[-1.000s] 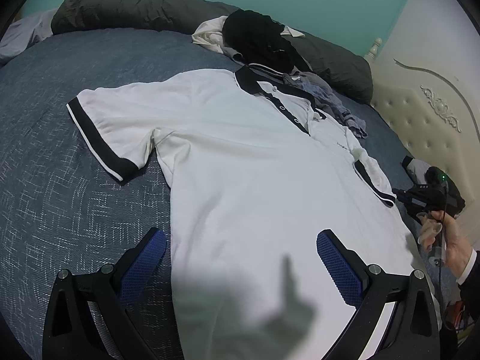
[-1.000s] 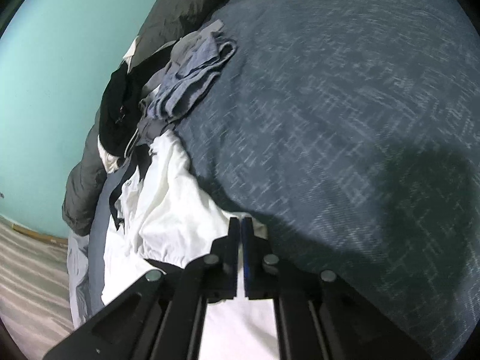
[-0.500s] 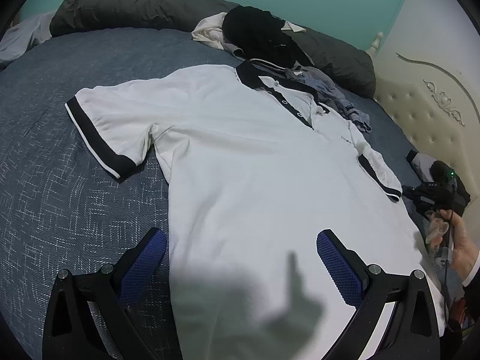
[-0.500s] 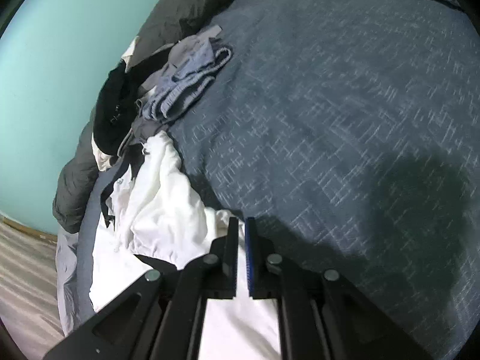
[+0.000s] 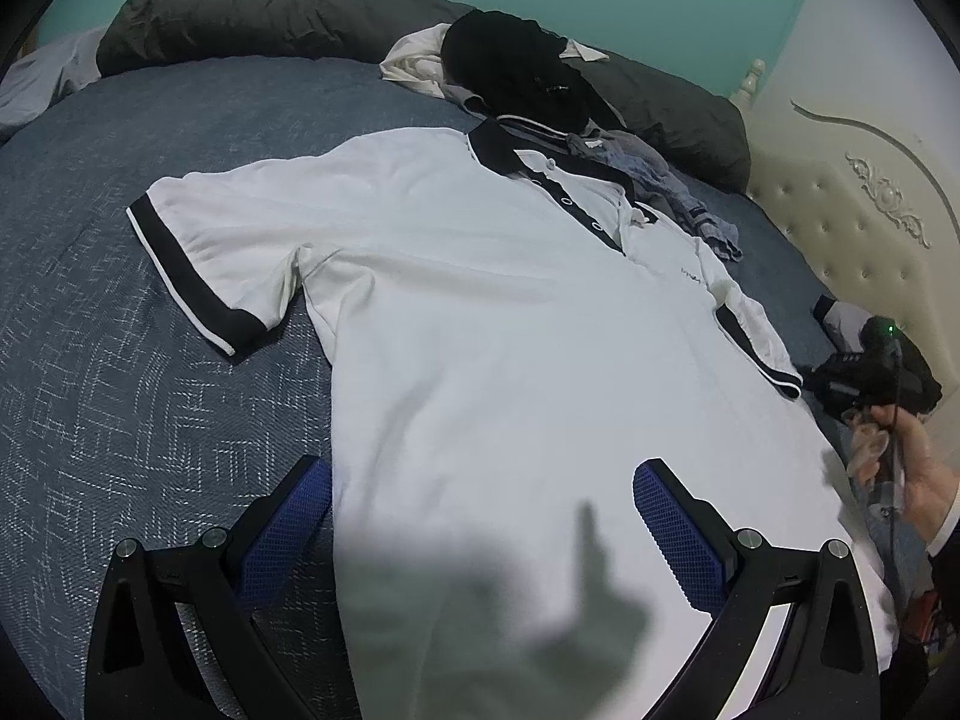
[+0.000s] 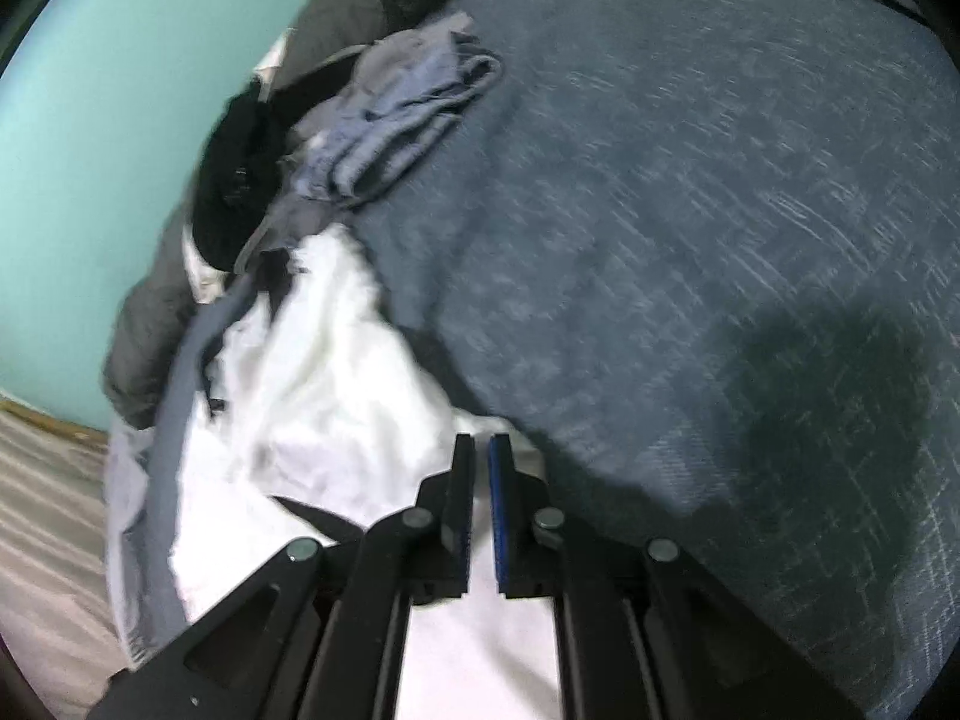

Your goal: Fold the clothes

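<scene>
A white polo shirt (image 5: 510, 330) with a black collar and black sleeve bands lies face up on the blue bedspread (image 5: 120, 390). My left gripper (image 5: 483, 510) hovers open above its lower half, blue pads wide apart with nothing between them. In the left wrist view, my right gripper (image 5: 840, 378) sits at the shirt's right sleeve, held by a hand (image 5: 918, 474). Seen in its own view, the right gripper (image 6: 480, 450) is shut, its pads pinching the edge of bunched white shirt fabric (image 6: 336, 372) by the black sleeve band.
A pile of clothes lies beyond the collar: a black garment (image 5: 510, 72) and a blue-grey one (image 5: 678, 186) (image 6: 396, 126). A dark grey duvet (image 5: 270, 18) runs along the teal wall. A cream padded headboard (image 5: 870, 228) stands at the right. Bare bedspread (image 6: 690, 210) stretches beside the sleeve.
The shirt's right sleeve has been drawn outward to the right and the shirt lies flatter. The right gripper has rolled slightly. The left gripper has stayed open in place.
</scene>
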The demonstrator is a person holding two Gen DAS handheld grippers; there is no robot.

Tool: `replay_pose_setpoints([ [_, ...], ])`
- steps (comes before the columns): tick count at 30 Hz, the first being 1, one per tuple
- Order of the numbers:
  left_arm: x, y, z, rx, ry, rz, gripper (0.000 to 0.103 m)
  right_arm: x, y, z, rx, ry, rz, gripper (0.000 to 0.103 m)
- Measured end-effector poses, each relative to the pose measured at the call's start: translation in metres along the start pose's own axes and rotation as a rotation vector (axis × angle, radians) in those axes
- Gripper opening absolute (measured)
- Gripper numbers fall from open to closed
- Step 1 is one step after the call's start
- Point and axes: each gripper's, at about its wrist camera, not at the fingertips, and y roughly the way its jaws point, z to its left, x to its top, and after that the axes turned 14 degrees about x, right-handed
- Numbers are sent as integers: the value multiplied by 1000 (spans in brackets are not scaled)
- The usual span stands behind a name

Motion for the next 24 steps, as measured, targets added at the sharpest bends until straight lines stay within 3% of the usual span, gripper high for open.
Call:
replay_pose_setpoints([
  [3, 2, -4, 1, -2, -3, -12, 103, -2, -8, -8, -9, 19, -28, 5],
  [10, 11, -25, -14, -22, 39, -62, 103, -9, -29, -4, 99, 20, -75, 5],
  [13, 16, -30, -28, -61, 57, -45, 103, -17, -34, -5, 157, 36, -96, 5],
  [18, 27, -21, -80, -137, 122, 3, 103, -27, -29, -3, 211, 24, -69, 5],
  [24, 53, 1, -150, -189, 194, 45, 103, -20, -42, -11, 273, 57, -100, 17],
])
